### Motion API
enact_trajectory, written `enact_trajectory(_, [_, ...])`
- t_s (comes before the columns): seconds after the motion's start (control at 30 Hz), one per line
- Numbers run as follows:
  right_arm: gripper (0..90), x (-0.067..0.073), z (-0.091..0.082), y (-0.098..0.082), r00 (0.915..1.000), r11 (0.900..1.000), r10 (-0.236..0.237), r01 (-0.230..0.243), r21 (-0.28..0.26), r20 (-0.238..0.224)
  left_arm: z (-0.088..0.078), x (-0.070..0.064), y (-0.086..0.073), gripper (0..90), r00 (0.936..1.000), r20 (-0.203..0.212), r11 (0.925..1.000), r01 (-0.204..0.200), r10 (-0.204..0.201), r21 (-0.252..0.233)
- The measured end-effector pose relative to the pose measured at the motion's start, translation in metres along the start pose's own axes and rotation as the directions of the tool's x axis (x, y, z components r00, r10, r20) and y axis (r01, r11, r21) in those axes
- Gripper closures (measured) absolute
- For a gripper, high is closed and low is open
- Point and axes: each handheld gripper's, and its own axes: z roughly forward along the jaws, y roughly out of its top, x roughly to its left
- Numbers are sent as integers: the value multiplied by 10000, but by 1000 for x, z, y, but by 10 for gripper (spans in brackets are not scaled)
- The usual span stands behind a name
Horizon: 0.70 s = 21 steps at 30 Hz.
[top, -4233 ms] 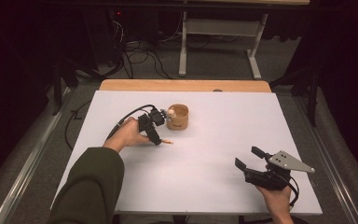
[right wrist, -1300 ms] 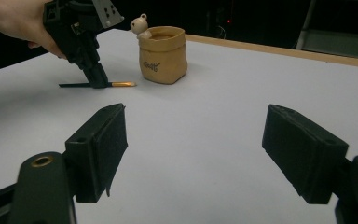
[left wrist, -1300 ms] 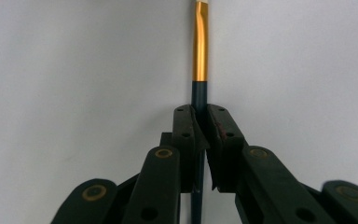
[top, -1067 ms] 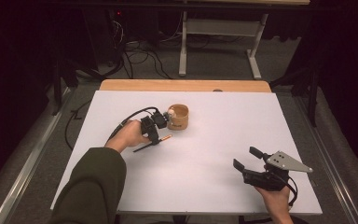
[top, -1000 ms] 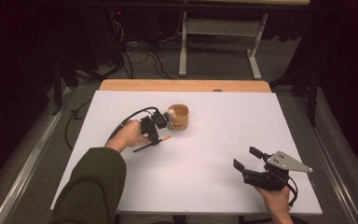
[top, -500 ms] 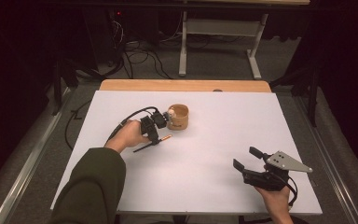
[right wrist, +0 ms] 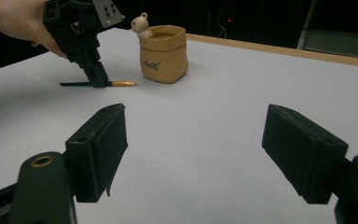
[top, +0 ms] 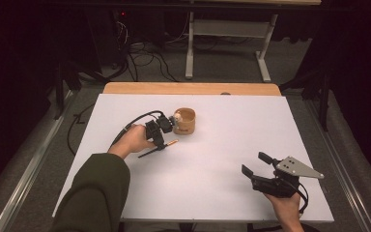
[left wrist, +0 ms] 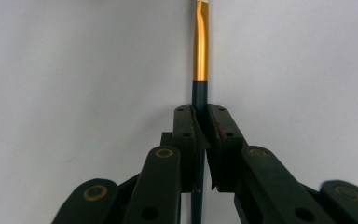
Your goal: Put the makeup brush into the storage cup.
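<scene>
A white counter [top: 212, 145] seen from above. Left of centre, the left gripper [top: 158, 143] points down and is clenched on a thin dark pen [top: 160, 147] with a gold end. The pen lies about level, at or just above the counter; the views do not settle whether it has lifted clear. In the left gripper view, the pen [left wrist: 200, 70] runs straight up the middle of the frame, squeezed between the two black jaws, its gold end sticking out well beyond them.

Just beside the pen's gold end, up and to the right, stands a small tan pot [top: 185, 121] with a tiny bear on its rim. In the right gripper view the pot [right wrist: 164, 55] sits in the upper middle, the pen [right wrist: 116, 84] to its left.

The pick-up looks done. What seems left is tipping the pen upright and dropping it into the pot.

The right gripper [top: 255, 167] rests at the lower right, jaws spread wide, holding nothing, well apart from the pen.
</scene>
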Motion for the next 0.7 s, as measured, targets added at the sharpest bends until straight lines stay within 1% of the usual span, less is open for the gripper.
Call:
enact_trajectory(0.07, [237,0,0,0,10000,10000,30,-30,-4,21,0,0,0,826,10000,19,10000,-32,32,43])
enact_trajectory(0.27, [237,0,0,0,10000,10000,14,-14,-36,25,-2,1,-1,826,10000,-63,10000,41,-41,-24])
enact_trajectory(0.3, [237,0,0,0,10000,10000,5,-5,-27,16,-2,1,-2,826,9999,-48,9999,122,-122,-83])
enact_trajectory(0.47, [237,0,0,0,10000,10000,6,-6,-29,-10,-5,1,-3,826,10000,19,9998,67,-67,-177])
enact_trajectory(0.7, [237,0,0,0,10000,10000,38,-38,-13,-2,-12,-1,-5,826,10000,82,9989,43,-39,-473])
